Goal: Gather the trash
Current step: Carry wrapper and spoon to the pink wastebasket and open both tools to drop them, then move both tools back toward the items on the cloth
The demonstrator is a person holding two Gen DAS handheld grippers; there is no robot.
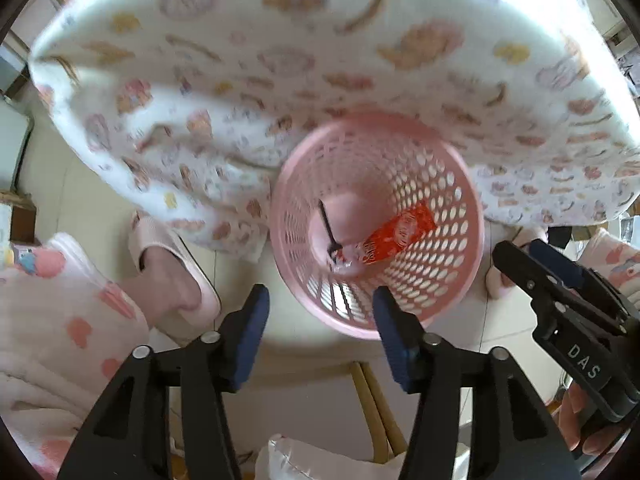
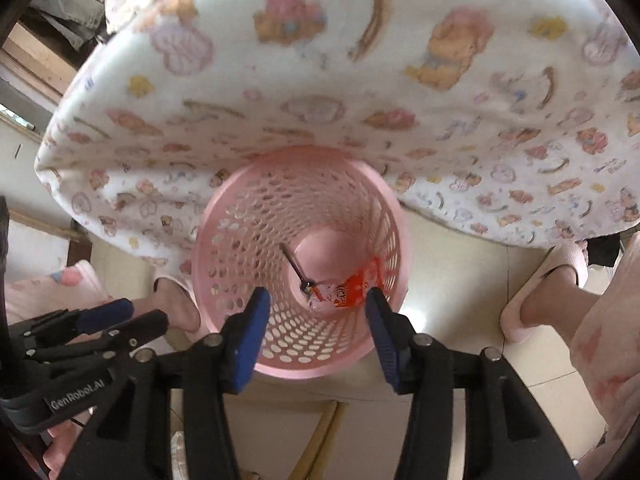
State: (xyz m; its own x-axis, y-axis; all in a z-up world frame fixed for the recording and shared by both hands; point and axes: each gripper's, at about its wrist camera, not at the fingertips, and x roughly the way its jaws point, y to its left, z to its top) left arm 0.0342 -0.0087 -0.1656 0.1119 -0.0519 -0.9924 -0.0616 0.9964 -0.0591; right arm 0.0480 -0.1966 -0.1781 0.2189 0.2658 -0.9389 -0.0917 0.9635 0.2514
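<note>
A pink perforated waste basket (image 1: 440, 208) stands on the pale floor under the hanging tablecloth; it also shows in the right wrist view (image 2: 240, 232). Inside lie a red snack wrapper (image 1: 400, 234), a black fork (image 1: 326, 224) and a clear crumpled piece. The wrapper (image 2: 352, 286) and fork (image 2: 292, 262) show in the right wrist view too. My left gripper (image 1: 320, 312) is open and empty above the basket's near rim. My right gripper (image 2: 316, 316) is open and empty over the basket mouth. Each gripper also shows in the other's view, right (image 1: 532, 264), left (image 2: 132, 320).
A white tablecloth (image 1: 320, 60) with bear prints overhangs the basket from above. The person's feet in pink slippers (image 1: 172, 272) stand left and right (image 2: 540, 292) of the basket. A wooden chair frame (image 1: 376, 408) lies below the grippers.
</note>
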